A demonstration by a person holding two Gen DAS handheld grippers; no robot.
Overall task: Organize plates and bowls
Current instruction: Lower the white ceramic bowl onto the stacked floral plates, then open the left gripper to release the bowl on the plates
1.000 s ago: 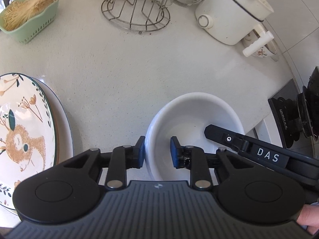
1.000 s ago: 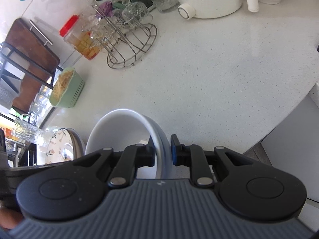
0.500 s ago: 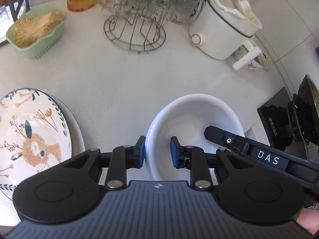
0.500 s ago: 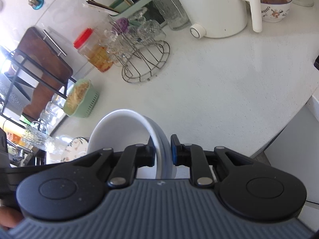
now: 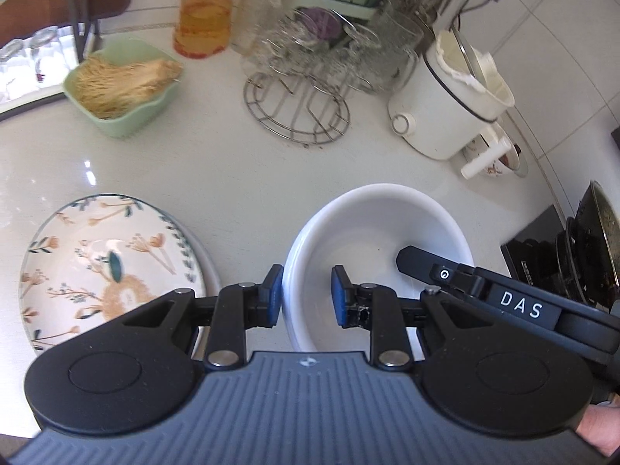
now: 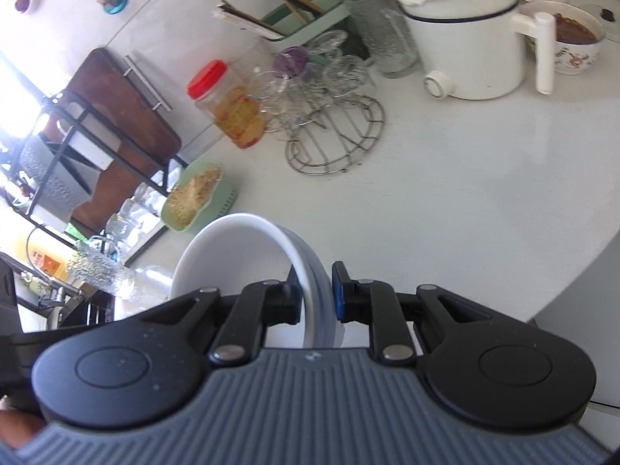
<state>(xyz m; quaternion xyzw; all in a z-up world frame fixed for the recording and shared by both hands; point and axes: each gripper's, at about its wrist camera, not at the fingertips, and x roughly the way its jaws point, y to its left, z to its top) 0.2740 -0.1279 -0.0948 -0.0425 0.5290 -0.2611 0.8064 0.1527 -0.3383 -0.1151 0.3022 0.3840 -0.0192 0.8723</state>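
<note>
Both tongs are clamped on the white bowl [image 5: 381, 240]: left tongs [image 5: 306, 294] on its near rim, right tongs [image 6: 316, 292] on the opposite wall, "DAS" printed on their arm. The bowl sits above the pale speckled counter [image 5: 232, 162], beside a floral plate [image 5: 104, 267]. Further back: wire rack [image 5: 296, 116], red-lidded jar [image 5: 201, 11], white cooker [image 5: 445, 112].

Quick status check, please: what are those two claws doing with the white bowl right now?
Left gripper and right gripper both clamped on the white bowl, opposite rims. Bowl held above the countertop. Floral plate alongside. Nothing blocking.
</note>
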